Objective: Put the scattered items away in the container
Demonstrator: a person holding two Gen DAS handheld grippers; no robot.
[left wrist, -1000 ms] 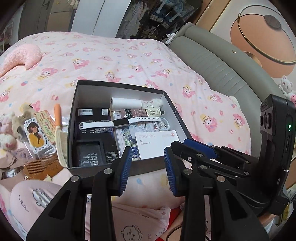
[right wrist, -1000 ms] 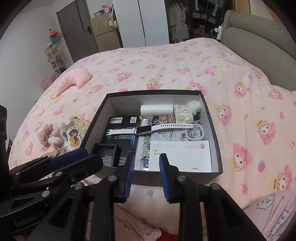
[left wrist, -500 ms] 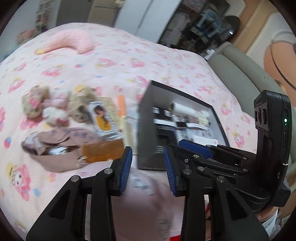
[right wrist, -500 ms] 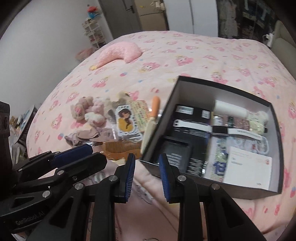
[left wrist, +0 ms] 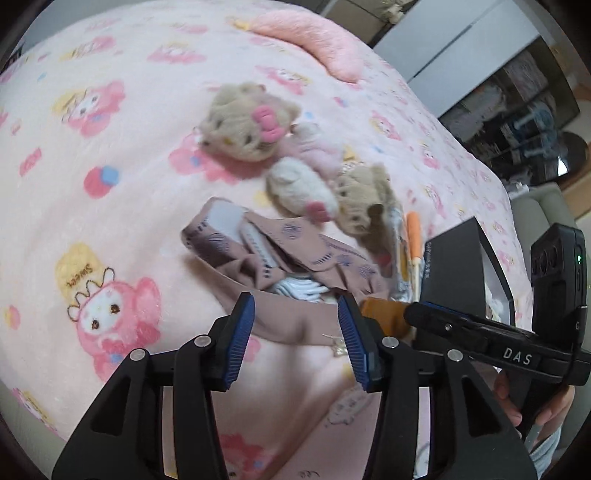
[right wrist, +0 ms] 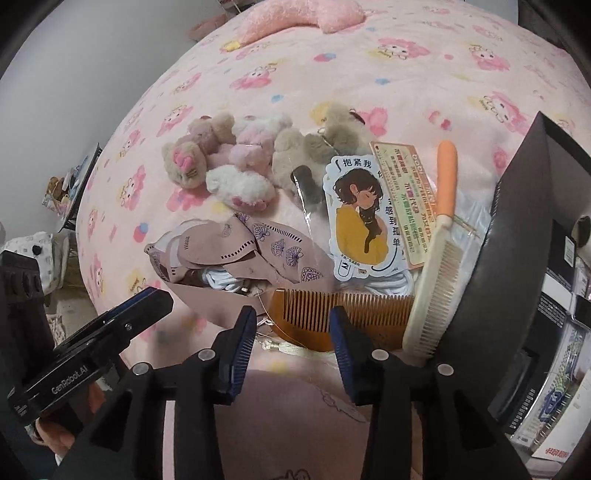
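Scattered items lie on the pink bedspread left of the black box (right wrist: 524, 251): small plush toys (right wrist: 221, 162), a mauve patterned face mask pack (right wrist: 243, 254), a sticker card of a girl in yellow (right wrist: 360, 218), an amber comb (right wrist: 332, 314) and a cream comb with an orange handle (right wrist: 439, 266) leaning on the box wall. My right gripper (right wrist: 293, 332) is open and empty just before the amber comb. My left gripper (left wrist: 296, 326) is open and empty just before the mask pack (left wrist: 280, 251); the plush toys (left wrist: 295, 162) lie beyond it.
The black box (left wrist: 461, 273) holds packets and cards at the right. A pink crescent pillow (right wrist: 295, 16) lies at the far side of the bed. The bed edge drops off at the left, with floor clutter (right wrist: 62, 192) beyond.
Both grippers have swung left from the box to the pile of scattered items and come closer to it. Both stay open and empty.
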